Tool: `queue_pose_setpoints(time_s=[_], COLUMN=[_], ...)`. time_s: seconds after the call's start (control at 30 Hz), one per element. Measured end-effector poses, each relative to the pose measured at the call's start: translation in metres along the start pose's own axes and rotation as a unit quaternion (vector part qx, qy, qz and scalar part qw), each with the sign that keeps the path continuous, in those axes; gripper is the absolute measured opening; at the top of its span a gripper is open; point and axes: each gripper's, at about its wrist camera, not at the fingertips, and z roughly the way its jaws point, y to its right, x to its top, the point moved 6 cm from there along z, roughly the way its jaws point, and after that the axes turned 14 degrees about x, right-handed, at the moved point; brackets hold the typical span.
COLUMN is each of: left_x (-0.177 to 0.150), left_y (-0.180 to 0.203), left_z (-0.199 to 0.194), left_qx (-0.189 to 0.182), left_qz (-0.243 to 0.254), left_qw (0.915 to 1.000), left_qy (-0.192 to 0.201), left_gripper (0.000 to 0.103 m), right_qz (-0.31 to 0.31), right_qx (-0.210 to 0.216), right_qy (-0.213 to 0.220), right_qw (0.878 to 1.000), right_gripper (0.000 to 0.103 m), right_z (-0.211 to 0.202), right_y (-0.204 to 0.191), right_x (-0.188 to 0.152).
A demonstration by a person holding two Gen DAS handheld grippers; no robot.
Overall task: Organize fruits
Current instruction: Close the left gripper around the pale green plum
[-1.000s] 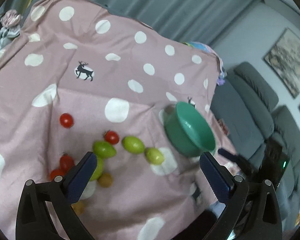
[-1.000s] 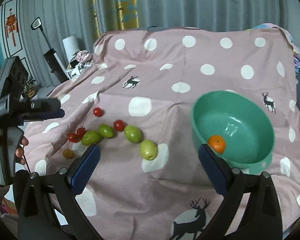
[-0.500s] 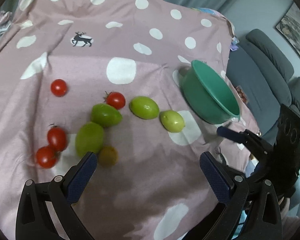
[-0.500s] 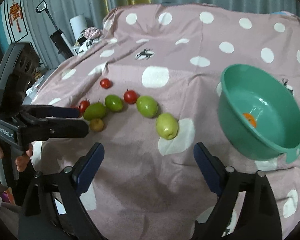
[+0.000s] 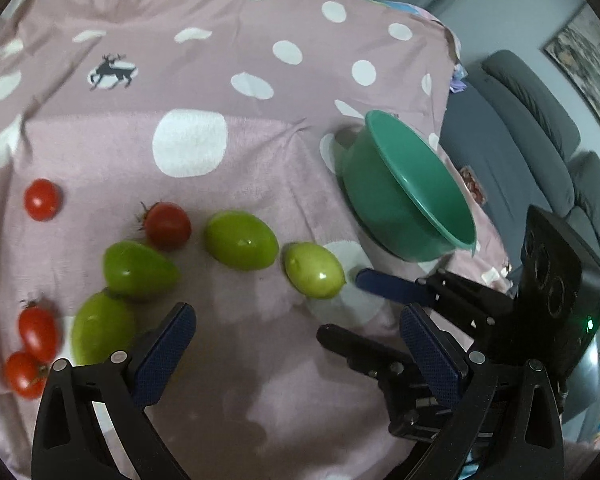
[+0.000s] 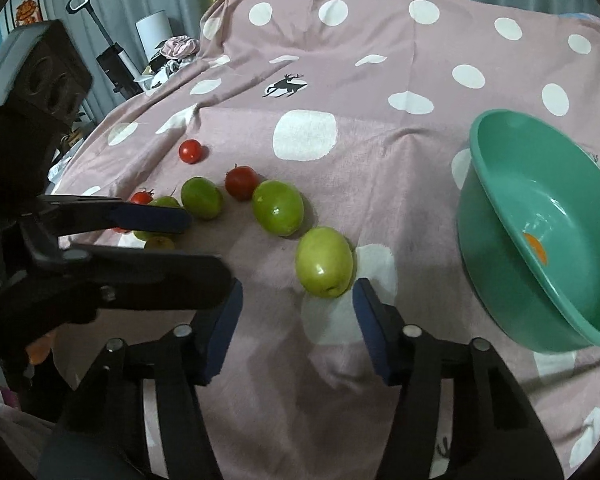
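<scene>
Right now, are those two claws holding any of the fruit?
No, nothing is held. The right gripper has just been narrowing its jaws, but the nearest green fruit lies ahead of them, untouched. The left gripper is open and empty.

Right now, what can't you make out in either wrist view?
- Small yellowish fruit: right wrist view, mostly behind the left gripper's fingers; left wrist view doesn't show it.
- Orange fruit in the green bowl: right wrist view, partly hidden by the rim; from the left, the bowl hides it.
</scene>
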Motion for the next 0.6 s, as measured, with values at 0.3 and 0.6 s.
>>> queue_pose_setpoints(time_s=[0.3, 0.6], left_x=[0.011, 0.013], left_y=[0.007, 0.012], left_z=[0.026, 0.042], left_qx=[-0.02, -0.044], left_qz=[-0.004, -0.015], left_qw=[0.9996, 0.9985], left_qy=[-0.021, -0.029], left_gripper=[0.087, 0.073], right_qz=[-0.025, -0.067], right_qx=[-0.01, -0.017], right_qy=[-0.018, -0.046], right_qw=[0.999, 0.997], right_gripper=[0.048, 0.049], right_z=[0.01, 0.02], right_y=[0.006, 0.009], right_x=[0.008, 0.018])
